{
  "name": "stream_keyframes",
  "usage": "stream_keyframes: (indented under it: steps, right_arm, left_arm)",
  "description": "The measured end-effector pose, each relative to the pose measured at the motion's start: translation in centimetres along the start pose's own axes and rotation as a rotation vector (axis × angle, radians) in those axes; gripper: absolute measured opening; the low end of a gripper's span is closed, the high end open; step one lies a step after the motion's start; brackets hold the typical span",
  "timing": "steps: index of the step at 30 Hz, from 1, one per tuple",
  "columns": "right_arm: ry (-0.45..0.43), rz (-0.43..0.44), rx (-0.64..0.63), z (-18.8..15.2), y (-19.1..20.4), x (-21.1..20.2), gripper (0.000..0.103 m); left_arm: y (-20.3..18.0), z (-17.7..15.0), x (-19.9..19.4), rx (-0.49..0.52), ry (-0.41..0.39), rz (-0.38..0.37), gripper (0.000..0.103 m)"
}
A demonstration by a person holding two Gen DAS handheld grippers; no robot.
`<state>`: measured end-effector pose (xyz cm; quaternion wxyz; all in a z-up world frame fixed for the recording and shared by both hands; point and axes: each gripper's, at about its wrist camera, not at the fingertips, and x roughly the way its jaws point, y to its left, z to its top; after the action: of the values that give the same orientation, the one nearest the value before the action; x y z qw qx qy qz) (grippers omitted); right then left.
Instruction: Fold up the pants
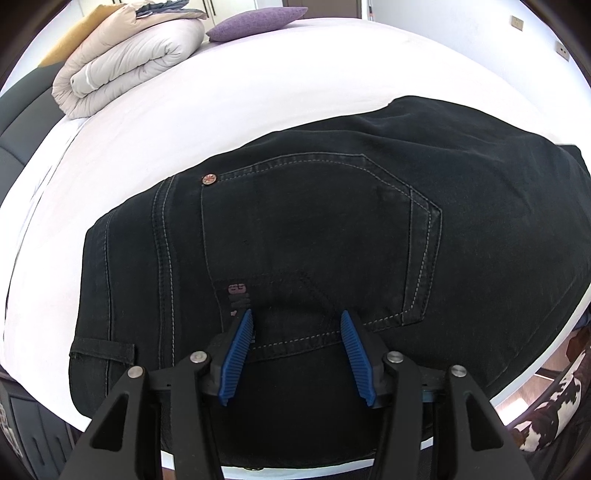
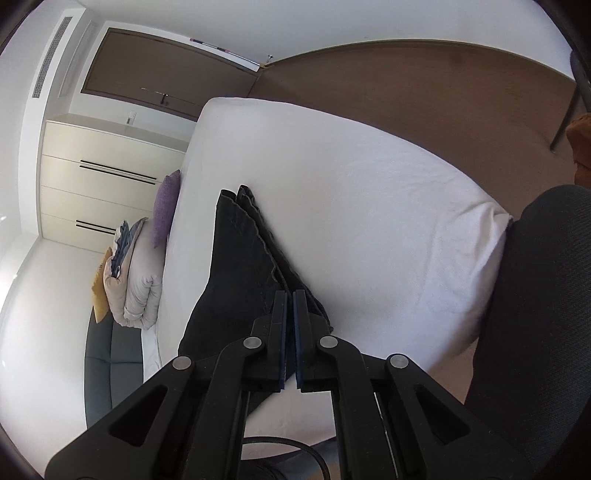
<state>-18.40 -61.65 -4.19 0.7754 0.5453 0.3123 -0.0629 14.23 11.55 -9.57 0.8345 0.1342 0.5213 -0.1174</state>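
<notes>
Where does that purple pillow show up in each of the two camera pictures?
Left wrist view: the purple pillow lies at the top centre, on the far part of the white bed, right of the rolled duvet.
Right wrist view: the pillow is left of centre, at the bed's left edge.
Shared landmark: the rolled duvet beside it.

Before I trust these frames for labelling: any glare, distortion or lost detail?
Left wrist view: strong fisheye bowing of the white bed sheet, which is nearly blown out; the black denim pants stay sharp, stitching legible. Right wrist view: horizon tilted, pants a dark mass with little texture, corners vignetted.
</notes>
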Motion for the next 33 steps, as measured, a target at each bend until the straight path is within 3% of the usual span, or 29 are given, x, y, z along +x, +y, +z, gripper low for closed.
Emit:
stream_keyframes:
  steps: [5, 13, 15, 19, 23, 28, 33]
  right_arm:
    - [0.011, -0.035, 0.014, -2.1, -3.0, -0.1, 0.002]
    - [-0.076, -0.093, 0.04, 0.4, -7.5, -1.2, 0.0]
    - [-0.09, -0.029, -0.052, 0.9, -5.6, -2.4, 0.001]
    - [-0.053, -0.019, -0.306, 1.3, 0.9, -1.4, 0.01]
    - [0.068, 0.057, -0.403, 1.1, 6.7, 2.7, 0.012]
    - [0.327, 0.12, -0.562, -4.4, 14.5, 10.6, 0.012]
    - [0.497, 0.057, -0.621, -9.2, 19.1, 20.0, 0.012]
  left_arm:
    - [-0.1, 0.1, -0.1, -0.004, 0.009, 0.005, 0.054]
    - [-0.5, 0.6, 0.1, -0.021, 0.001, 0.02, 0.055]
    - [-0.5, 0.6, 0.1, -0.026, -0.002, 0.024, 0.055]
    - [-0.4, 0.5, 0.0, -0.042, -0.009, 0.028, 0.055]
    - [-0.5, 0.4, -0.1, -0.068, -0.027, 0.04, 0.056]
    - [-0.4, 0.0, 0.0, -0.088, -0.036, 0.05, 0.057]
    - [-0.5, 0.0, -0.5, -0.093, -0.041, 0.045, 0.057]
